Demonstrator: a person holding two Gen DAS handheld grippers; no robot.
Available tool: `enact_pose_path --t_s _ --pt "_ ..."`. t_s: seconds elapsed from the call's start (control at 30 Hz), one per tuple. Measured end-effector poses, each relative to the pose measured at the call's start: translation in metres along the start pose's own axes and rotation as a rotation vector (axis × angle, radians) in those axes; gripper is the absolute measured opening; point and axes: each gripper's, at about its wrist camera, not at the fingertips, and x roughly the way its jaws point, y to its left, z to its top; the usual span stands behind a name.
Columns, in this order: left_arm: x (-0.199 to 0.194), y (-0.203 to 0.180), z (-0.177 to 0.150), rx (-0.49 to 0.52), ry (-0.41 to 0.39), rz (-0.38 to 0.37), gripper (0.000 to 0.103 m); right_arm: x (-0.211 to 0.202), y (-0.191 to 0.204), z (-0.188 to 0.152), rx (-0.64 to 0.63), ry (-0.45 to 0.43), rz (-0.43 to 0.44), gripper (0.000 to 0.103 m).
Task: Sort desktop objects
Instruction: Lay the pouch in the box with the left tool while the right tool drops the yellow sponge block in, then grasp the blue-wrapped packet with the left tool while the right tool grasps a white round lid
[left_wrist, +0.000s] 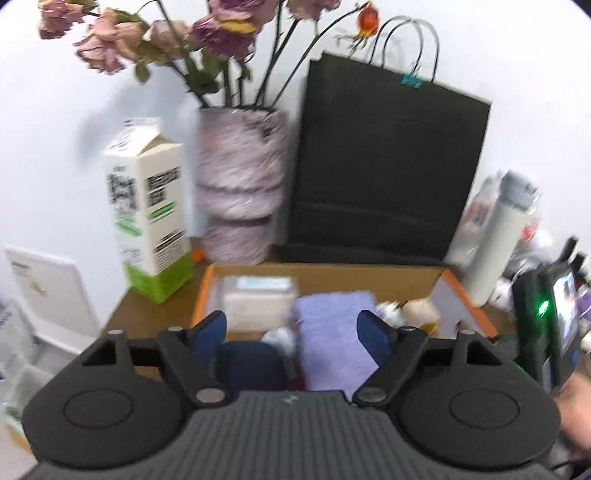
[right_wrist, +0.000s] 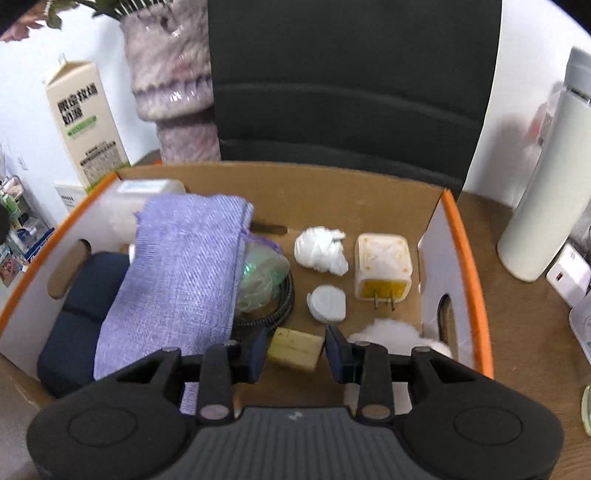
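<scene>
behind the box (right_wrist: 280, 184), chinese-lettered carton (right_wrist: 86, 122)

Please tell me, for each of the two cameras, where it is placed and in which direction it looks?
Left wrist view: on the left gripper, facing the wall past the milk carton, vase and black paper bag; its open fingers and a hand show.
Right wrist view: on the right gripper, tilted down into the cardboard box, at a yellowish block; only its fingers show.
Shared: box, purple cloth pouch, carton, vase, bag, white bottle.
</scene>
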Motion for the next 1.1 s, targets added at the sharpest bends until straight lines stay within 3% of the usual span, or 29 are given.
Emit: enact_pose_path --t_s 0.17,0.3,0.37,0.53,0.73,0.8,0.93,1.03,1.1 --pt "-0.009 0.0 -0.014 0.01 0.042 0.042 0.082 -0.036 -0.008 -0.005 0.036 -0.07 0.03 0.046" --pt "-0.022 -0.009 -0.033 0.043 0.05 0.014 0.089 -0.088 -0.022 -0.023 0.029 -0.183 -0.004 0.066" --pt "-0.029 -0.015 -0.046 0.061 0.059 0.006 0.09 -0.11 -0.027 -0.039 0.021 -0.233 -0.027 0.07" --pt "-0.052 -0.031 -0.084 0.077 0.09 -0.066 0.097 -0.145 -0.029 -0.096 0.013 -0.289 -0.074 0.07" --pt "-0.069 -0.061 -0.129 0.207 0.079 -0.139 0.099 -0.163 -0.031 -0.157 -0.013 -0.32 -0.106 0.072" --pt "-0.063 -0.067 -0.137 0.209 0.097 -0.161 0.096 -0.16 -0.036 -0.167 -0.008 -0.329 -0.076 0.072" --pt "-0.047 -0.079 -0.139 0.19 0.113 -0.209 0.079 -0.148 -0.047 -0.181 0.072 -0.343 -0.031 0.071" --pt "-0.033 -0.086 -0.135 0.154 0.119 -0.231 0.077 -0.143 -0.046 -0.191 0.085 -0.364 -0.038 0.071" --pt "-0.022 -0.09 -0.131 0.126 0.13 -0.235 0.069 -0.141 -0.047 -0.196 0.094 -0.37 -0.005 0.07"
